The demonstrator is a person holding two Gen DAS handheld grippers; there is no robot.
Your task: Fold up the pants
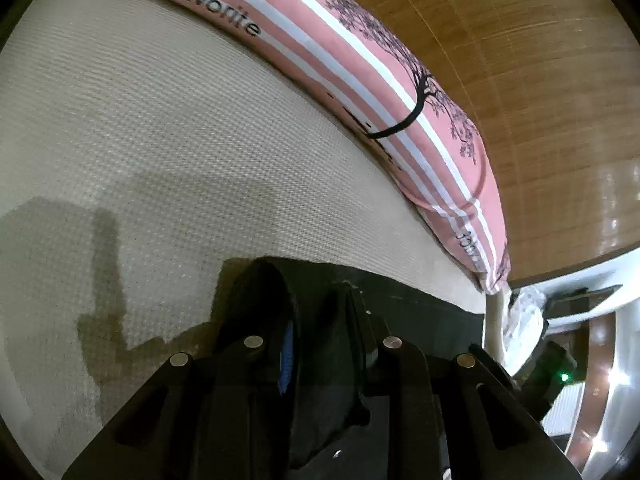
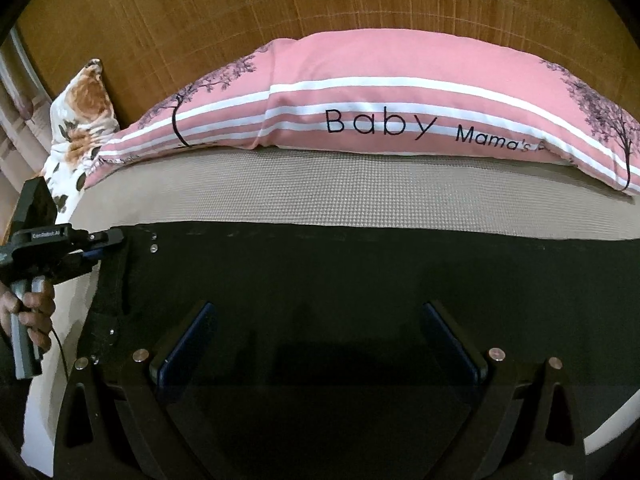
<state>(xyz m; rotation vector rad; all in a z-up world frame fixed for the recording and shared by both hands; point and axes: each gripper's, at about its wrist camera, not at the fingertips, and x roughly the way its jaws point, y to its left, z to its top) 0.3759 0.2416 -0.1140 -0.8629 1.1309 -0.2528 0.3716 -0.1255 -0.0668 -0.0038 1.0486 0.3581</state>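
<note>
Right wrist view: black pants (image 2: 340,272) lie under wide-spread right fingers (image 2: 192,336); left fingers (image 1: 352,308) pinch their edge.

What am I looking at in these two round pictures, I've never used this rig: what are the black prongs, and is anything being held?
There is no robot arm: a person holds a two-finger gripper in each hand, each carrying a fisheye camera looking along its fingers. The left wrist view shows the left gripper shut on a bunched edge of the black pants. The right wrist view shows the right gripper open, fingers spread above the pants, gripping nothing. At its left edge you see the other gripper from outside, in the person's hand. The pants lie spread on a beige bedcover, with a pink striped pillow against a wooden headboard.
</note>
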